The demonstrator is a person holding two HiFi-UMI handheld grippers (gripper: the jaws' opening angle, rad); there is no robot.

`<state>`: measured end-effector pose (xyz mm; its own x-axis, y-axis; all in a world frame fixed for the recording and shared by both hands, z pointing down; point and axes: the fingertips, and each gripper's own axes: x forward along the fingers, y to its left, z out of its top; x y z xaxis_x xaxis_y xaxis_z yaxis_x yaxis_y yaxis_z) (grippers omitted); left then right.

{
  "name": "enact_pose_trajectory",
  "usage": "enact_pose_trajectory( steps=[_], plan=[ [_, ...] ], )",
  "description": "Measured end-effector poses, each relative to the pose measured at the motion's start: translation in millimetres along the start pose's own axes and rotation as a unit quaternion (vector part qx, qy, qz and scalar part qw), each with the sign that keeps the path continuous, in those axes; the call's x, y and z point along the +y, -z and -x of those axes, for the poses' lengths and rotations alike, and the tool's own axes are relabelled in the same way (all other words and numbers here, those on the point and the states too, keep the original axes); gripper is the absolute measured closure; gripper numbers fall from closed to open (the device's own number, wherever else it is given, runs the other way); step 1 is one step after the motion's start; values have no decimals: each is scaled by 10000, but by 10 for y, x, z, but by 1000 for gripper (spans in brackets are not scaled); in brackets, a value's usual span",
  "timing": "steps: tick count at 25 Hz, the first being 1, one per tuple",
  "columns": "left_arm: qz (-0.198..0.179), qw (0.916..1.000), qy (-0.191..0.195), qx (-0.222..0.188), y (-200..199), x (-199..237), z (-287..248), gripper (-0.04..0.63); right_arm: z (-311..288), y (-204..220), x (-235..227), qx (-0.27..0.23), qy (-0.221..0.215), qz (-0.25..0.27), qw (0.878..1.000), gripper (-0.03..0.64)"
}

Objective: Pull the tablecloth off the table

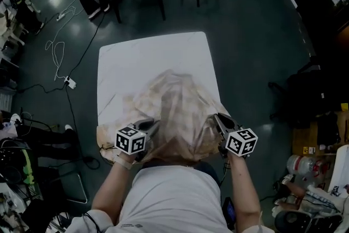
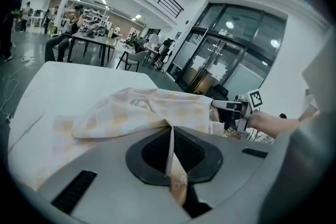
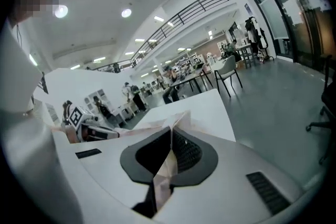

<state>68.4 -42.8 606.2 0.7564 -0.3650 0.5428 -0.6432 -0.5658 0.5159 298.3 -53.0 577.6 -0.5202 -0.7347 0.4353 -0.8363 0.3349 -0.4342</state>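
Tablecloth (image 1: 174, 109): pale, checked, bunched in a ridge over the near half of the surface (image 1: 152, 57). The far half is bare. A flap hangs off the near left corner.

Left tool (image 1: 151, 127): jaws pinched together on a fold of cloth, at the near edge, left side.

Right tool (image 1: 219, 121): likewise clamped on cloth, at the near edge, right side. The two sit level with each other, with the cloth heap between and beyond them.

Key relation: the cloth left on top lies away from the tools, toward the far edge, along the surface's long axis.

Judgement: the pull should run straight back toward the person, both tools together. Neither is nearer. Task looks roughly half done.
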Motion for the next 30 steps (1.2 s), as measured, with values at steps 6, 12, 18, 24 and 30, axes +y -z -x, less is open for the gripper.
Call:
enact_pose_trajectory(
  steps=[6, 12, 18, 24, 30],
  plan=[
    [-382, 9957, -702, -467, -253, -99, 216, 580, 125, -482, 164, -470, -430, 208, 9978, 584],
    [-1106, 9800, -1517, -653, -422, -391, 509, 581, 236, -927, 475, -954, -1254, 87, 9875, 584],
    [-825, 9699, -1780, -1442, -626, -571, 1001, 581, 218, -1162, 919, -1100, -1822, 329, 9765, 584],
    [-1042, 9628, -1702, -1820, -706, -713, 1425, 581, 321, -1347, 1477, -1400, -2049, 483, 9675, 584],
    [-1225, 9614, -1260, -2116, -704, -786, 1808, 581, 445, -1373, 2015, -1679, -1818, 736, 9661, 584]
  ],
)
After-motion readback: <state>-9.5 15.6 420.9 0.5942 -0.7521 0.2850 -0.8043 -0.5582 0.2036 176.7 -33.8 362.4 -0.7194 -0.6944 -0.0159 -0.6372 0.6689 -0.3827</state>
